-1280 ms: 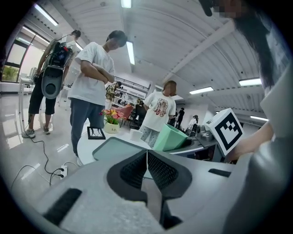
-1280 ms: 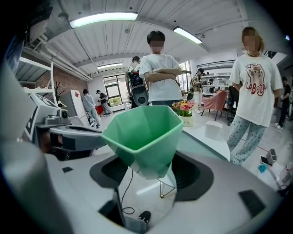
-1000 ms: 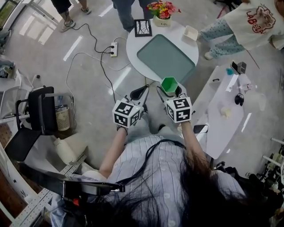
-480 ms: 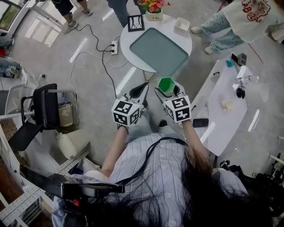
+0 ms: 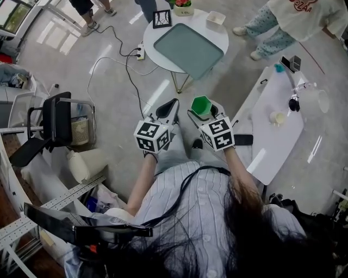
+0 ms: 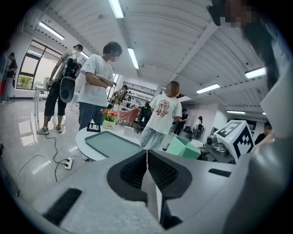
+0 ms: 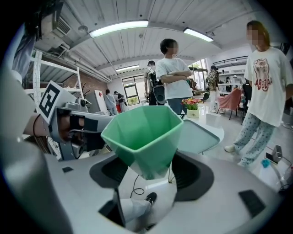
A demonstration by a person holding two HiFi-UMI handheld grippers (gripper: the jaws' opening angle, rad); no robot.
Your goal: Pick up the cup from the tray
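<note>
A green faceted cup (image 7: 144,135) is held upright and in the air by my right gripper (image 7: 149,171), whose jaws are shut on its lower part. The head view has the cup (image 5: 202,105) just ahead of my right gripper (image 5: 204,115), well back from the round white table (image 5: 215,35). On that table lies the grey-green tray (image 5: 188,47), with nothing on it. My left gripper (image 5: 167,110) is beside the right one, its jaws pressed together on nothing (image 6: 147,170). The tray (image 6: 112,144) and cup (image 6: 184,148) also show in the left gripper view.
A flower pot (image 5: 182,5), a small picture frame (image 5: 161,18) and a white box (image 5: 216,17) stand on the round table. A long white table (image 5: 274,127) with small items is at right. A power strip and cables (image 5: 140,53) lie on the floor; a black chair (image 5: 57,127) at left. People stand around the table.
I have stepped back from the round table: it and the tray have slid toward the top of the head view. The green cup stays held in my right gripper.
</note>
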